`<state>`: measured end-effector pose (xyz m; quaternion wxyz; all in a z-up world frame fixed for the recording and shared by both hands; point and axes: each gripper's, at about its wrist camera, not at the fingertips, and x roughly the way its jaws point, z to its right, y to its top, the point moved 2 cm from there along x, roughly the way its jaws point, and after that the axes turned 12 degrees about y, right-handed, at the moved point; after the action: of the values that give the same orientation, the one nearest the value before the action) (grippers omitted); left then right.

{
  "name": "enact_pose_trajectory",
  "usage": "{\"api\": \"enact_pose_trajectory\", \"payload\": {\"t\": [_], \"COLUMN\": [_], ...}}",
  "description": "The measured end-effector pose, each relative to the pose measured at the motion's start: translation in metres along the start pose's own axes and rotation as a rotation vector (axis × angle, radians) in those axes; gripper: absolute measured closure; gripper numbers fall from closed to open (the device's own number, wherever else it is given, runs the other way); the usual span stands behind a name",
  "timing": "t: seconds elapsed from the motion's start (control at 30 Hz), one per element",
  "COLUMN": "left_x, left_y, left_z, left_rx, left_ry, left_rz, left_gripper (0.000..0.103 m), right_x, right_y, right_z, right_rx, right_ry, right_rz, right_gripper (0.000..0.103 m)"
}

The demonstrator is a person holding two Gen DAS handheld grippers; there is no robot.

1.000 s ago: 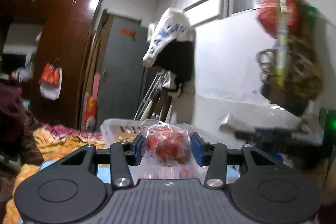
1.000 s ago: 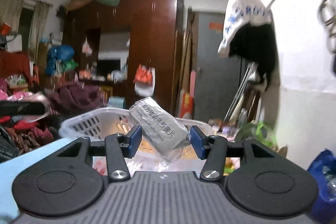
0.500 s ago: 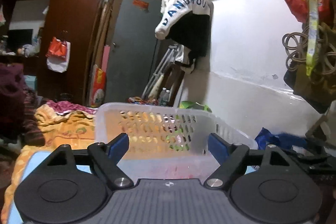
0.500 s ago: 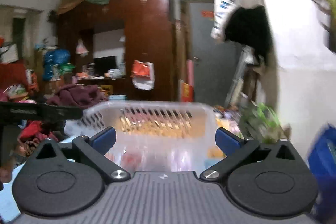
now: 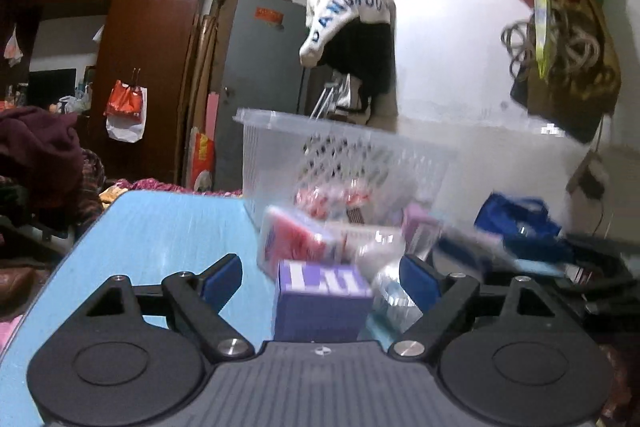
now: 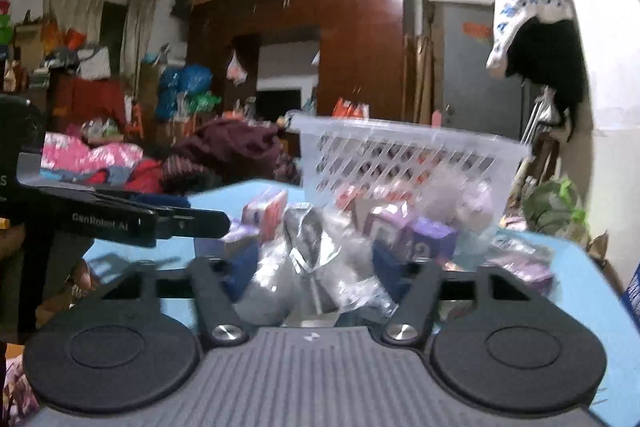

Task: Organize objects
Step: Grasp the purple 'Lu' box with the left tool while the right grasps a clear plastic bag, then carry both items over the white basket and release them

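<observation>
A clear plastic basket [image 5: 280,147] stands on the light blue table [image 5: 168,227], with several packets inside; it also shows in the right wrist view [image 6: 400,151]. My left gripper [image 5: 320,281] is open, low over the table, with a purple box [image 5: 322,303] between its fingers, not clamped. A red and white packet [image 5: 294,241] lies just beyond it. My right gripper [image 6: 314,267] is open around a crinkled silver plastic packet [image 6: 316,267] on the table. Purple boxes [image 6: 428,239] lie in front of the basket.
My left gripper's body [image 6: 120,219] reaches in from the left in the right wrist view. Piles of clothes [image 6: 224,151] and a brown wardrobe [image 6: 360,59] stand behind the table. A blue bag [image 5: 516,223] and black items lie at the right.
Both grippers let go of their packets over the basket, opened, then came down and back to the table. Each now has a new item between its open fingers.
</observation>
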<state>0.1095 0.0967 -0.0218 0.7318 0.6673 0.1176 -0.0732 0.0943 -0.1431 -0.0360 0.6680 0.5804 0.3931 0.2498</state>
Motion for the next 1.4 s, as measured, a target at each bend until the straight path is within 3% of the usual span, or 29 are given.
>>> {"api": "enact_pose_trajectory", "payload": {"t": [0.03, 0.4, 0.47, 0.77, 1.3, 1.4], "left_x": [0.001, 0.009, 0.010, -0.008, -0.014, -0.018], "left_y": [-0.001, -0.017, -0.020, -0.022, -0.018, -0.005], "left_z": [0.001, 0.011, 0.009, 0.005, 0.002, 0.003], "left_rx": [0.008, 0.062, 0.058, 0.021, 0.005, -0.032], "left_ry": [0.004, 0.070, 0.067, 0.068, 0.043, 0.022], "left_rz": [0.001, -0.010, -0.015, 0.058, 0.108, 0.131], "left_gripper": [0.015, 0.017, 0.042, 0.043, 0.043, 0.043], "right_x": [0.001, -0.037, -0.036, -0.046, -0.045, -0.050], "right_y": [-0.001, -0.005, -0.004, -0.009, -0.018, -0.006], "right_z": [0.001, 0.016, 0.024, 0.043, 0.061, 0.062], "right_rx": [0.009, 0.075, 0.086, 0.100, 0.143, 0.152], "right_ry": [-0.001, -0.023, -0.035, -0.088, -0.113, -0.022], "right_rz": [-0.011, 0.087, 0.090, 0.132, 0.128, 0.170], "right_gripper": [0.068, 0.068, 0.068, 0.069, 0.069, 0.070]}}
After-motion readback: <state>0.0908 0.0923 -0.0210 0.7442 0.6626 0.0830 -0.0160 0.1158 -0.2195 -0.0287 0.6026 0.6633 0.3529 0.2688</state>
